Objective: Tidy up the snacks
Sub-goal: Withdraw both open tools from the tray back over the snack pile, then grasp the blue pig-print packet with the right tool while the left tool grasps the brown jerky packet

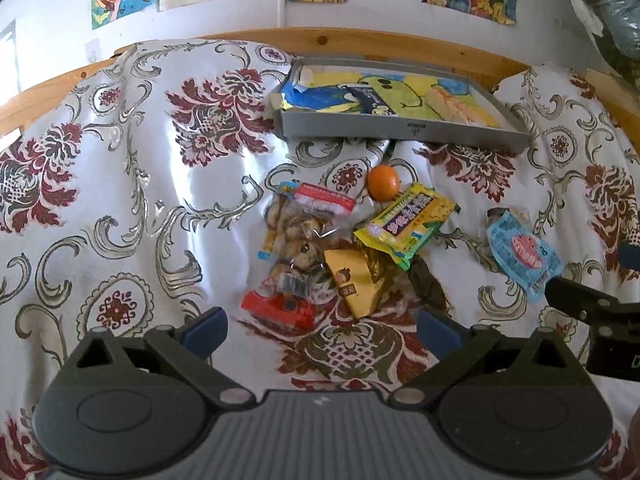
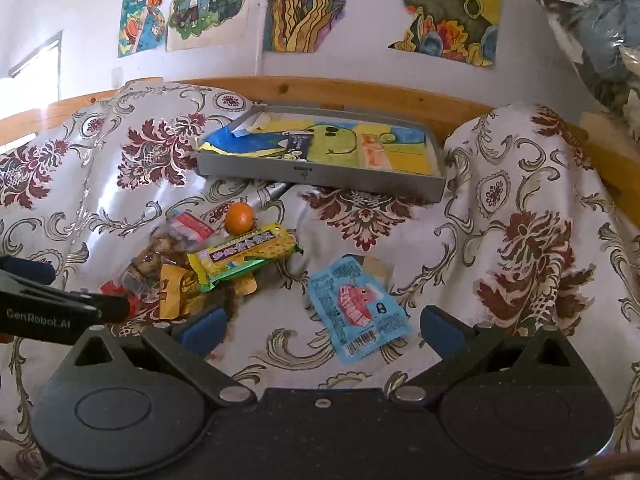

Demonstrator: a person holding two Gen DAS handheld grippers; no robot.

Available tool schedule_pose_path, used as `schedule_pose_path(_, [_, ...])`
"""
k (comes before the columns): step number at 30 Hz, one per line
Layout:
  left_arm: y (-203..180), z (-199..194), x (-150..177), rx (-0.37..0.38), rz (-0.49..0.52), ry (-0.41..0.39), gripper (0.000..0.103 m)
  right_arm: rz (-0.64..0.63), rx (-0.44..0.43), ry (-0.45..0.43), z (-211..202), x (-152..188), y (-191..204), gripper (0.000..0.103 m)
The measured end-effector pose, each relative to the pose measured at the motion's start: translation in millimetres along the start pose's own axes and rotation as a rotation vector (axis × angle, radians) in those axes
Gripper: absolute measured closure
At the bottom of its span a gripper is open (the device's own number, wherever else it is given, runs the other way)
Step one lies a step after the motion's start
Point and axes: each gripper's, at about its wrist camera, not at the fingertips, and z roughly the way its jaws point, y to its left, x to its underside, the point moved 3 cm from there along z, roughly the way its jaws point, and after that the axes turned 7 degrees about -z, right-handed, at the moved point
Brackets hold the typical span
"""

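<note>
From my left wrist camera, my left gripper (image 1: 322, 330) hangs with its fingers spread wide and nothing between them, over a floral cloth (image 1: 140, 200) spread on a wooden-edged surface. Just ahead lies a heap of snacks: a clear bag of round biscuits (image 1: 298, 240) with red ends, a gold wedge-shaped packet (image 1: 354, 282) touching it, and a yellow wrapper (image 1: 408, 224) leaning across the heap. A small orange (image 1: 383, 182) sits just beyond the wrapper. A blue packet (image 1: 524, 254) lies apart toward the right edge. At the far edge sits a grey tray (image 1: 400, 130) holding a dark bar and a pale orange one.

From my right wrist camera, my right gripper (image 2: 322, 330) is likewise spread and empty, with the blue packet (image 2: 360, 304) lying on the cloth between its blue pads (image 2: 204, 326). The heap lies to the left, the tray (image 2: 320, 174) at the far edge.
</note>
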Motion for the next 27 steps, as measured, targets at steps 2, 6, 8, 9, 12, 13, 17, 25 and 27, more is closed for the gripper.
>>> schedule_pose_path(2, [-2.1, 2.0, -0.1, -0.002, -0.001, 0.007, 0.000, -0.005, 0.003, 0.002, 2.8, -0.2, -1.9, 0.001])
schedule_pose_path(6, [-5.7, 7.0, -0.6, -0.007, 0.002, 0.020, 0.000, -0.006, 0.005, 0.008, 8.6, -2.1, -6.9, 0.001])
schedule_pose_path(8, [-7.6, 10.4, -1.5, -0.004, 0.002, 0.031, 0.000, 0.000, -0.002, 0.013, 11.1, -3.0, -10.3, 0.001])
schedule_pose_path(9, [-8.6, 11.8, -1.9, -0.005, 0.000, 0.035, 0.000, 0.001, -0.002, 0.013, 12.0, -3.4, -11.7, 0.001])
schedule_pose_path(12, [-12.5, 15.1, -2.8, -0.003, -0.012, 0.032, 0.000, 0.002, 0.002, 0.011, 14.6, -3.8, -16.9, 0.001])
schedule_pose_path(13, [-14.1, 16.5, -2.9, -0.001, -0.012, 0.033, 0.000, 0.003, 0.003, 0.013, 16.1, -3.8, -19.0, 0.001])
schedule_pose_path(17, [-20.6, 23.1, -4.1, 0.001, -0.007, 0.032, 0.001, -0.006, 0.011, 0.032, 24.6, -4.0, -28.0, 0.001])
schedule_pose_path(25, [-32.8, 40.4, -8.3, 0.045, 0.009, 0.067, 0.001, -0.099, 0.007, 0.041, 52.1, -4.5, -44.5, 0.001])
schedule_pose_path(27, [-35.0, 44.0, -9.8, 0.064, -0.005, 0.081, 0.001, -0.136, 0.002, 0.037, 59.6, -3.6, -45.8, 0.001])
